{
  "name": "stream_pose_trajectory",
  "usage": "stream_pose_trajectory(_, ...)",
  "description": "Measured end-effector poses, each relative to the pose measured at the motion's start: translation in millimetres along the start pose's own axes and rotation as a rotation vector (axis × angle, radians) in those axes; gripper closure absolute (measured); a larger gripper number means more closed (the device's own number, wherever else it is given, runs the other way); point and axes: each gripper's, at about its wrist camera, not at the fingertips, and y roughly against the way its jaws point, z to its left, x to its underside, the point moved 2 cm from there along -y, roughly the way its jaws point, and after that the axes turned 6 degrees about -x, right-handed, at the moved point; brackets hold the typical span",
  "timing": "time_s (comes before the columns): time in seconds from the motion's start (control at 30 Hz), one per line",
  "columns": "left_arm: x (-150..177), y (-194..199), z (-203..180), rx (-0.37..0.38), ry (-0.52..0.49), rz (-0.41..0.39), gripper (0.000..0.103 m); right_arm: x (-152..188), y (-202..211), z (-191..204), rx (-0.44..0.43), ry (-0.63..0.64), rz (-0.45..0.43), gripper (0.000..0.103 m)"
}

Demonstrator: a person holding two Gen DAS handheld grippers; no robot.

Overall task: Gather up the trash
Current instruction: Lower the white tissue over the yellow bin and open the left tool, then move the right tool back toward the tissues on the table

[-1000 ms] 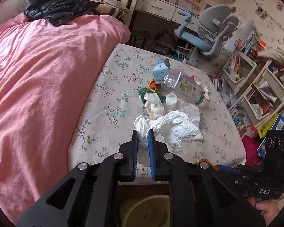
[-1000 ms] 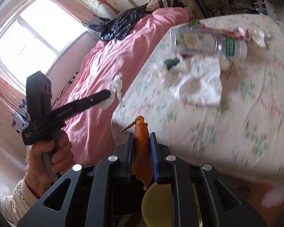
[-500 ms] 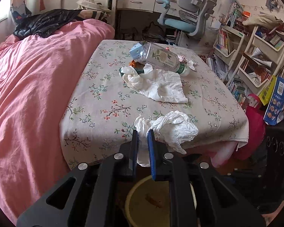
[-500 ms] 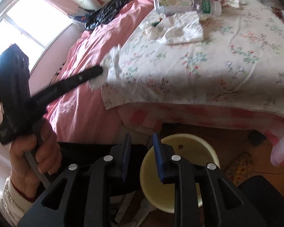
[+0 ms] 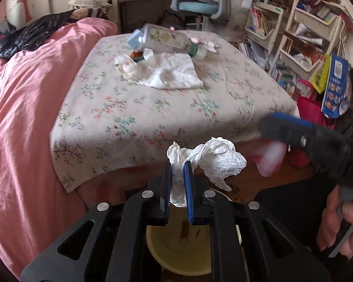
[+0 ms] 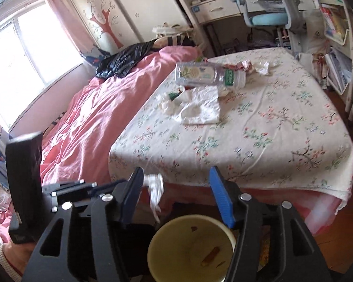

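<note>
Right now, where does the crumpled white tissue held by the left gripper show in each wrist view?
Left wrist: crumpled tissue bottom centre, clamped above the yellow bin.
Right wrist: tissue lower left of centre, beside this gripper's black finger.
Shared landmark: plastic bottle on the floral sheet.

bin [image 6: 190, 246] mouth: open from above | bed edge [image 6: 223, 181]: close behind bin | floral sheet [image 5: 167, 108] near half: bare | far half: bottle [image 5: 169, 40], tissue sheet [image 5: 167, 70] clutter
</note>
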Motion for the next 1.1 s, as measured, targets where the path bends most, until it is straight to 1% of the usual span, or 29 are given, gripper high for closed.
stream_pose_trajectory(0.07,7,-7,-10,0.022,-0.038,0.051,0.092,-1,5,-3,0.019,-0.010,-0.029,0.040)
stream_pose_trajectory(0.13,15,-16,-21,0.036,-0.089,0.112,0.085,-3,8,-7,0.028,-0.027,-0.048,0.039)
stream_pose_trajectory(0.17,18,-19,-25,0.029,-0.111,0.128,0.077,-3,10,-10,0.032,-0.039,-0.057,0.038)
stream_pose_trajectory(0.2,20,-20,-29,0.016,-0.129,0.132,0.068,-3,12,-13,0.034,-0.048,-0.062,0.038)
stream_pose_trajectory(0.27,20,-17,-33,-0.005,-0.148,0.112,0.058,-2,13,-16,0.040,-0.064,-0.066,0.037)
stream_pose_trajectory(0.3,18,-15,-32,-0.013,-0.145,0.100,0.055,-1,13,-16,0.044,-0.068,-0.067,0.036)
stream_pose_trajectory(0.47,9,-7,-13,-0.050,-0.050,0.044,0.046,0,11,-17,0.057,-0.071,-0.063,0.034)
stream_pose_trajectory(0.53,5,-2,-4,-0.070,-0.004,0.007,0.041,0,10,-15,0.062,-0.060,-0.060,0.032)
stream_pose_trajectory(0.6,1,4,4,-0.093,0.040,-0.035,0.032,0,9,-13,0.065,-0.047,-0.057,0.030)
stream_pose_trajectory(0.7,-5,11,16,-0.126,0.095,-0.079,0.027,1,8,-11,0.067,-0.035,-0.052,0.029)
stream_pose_trajectory(0.87,-11,16,35,-0.172,0.170,-0.109,0.022,2,5,-9,0.071,-0.023,-0.045,0.026)
stream_pose_trajectory(1.1,-16,21,49,-0.201,0.236,-0.137,0.019,2,1,-3,0.076,0.002,-0.040,0.025)
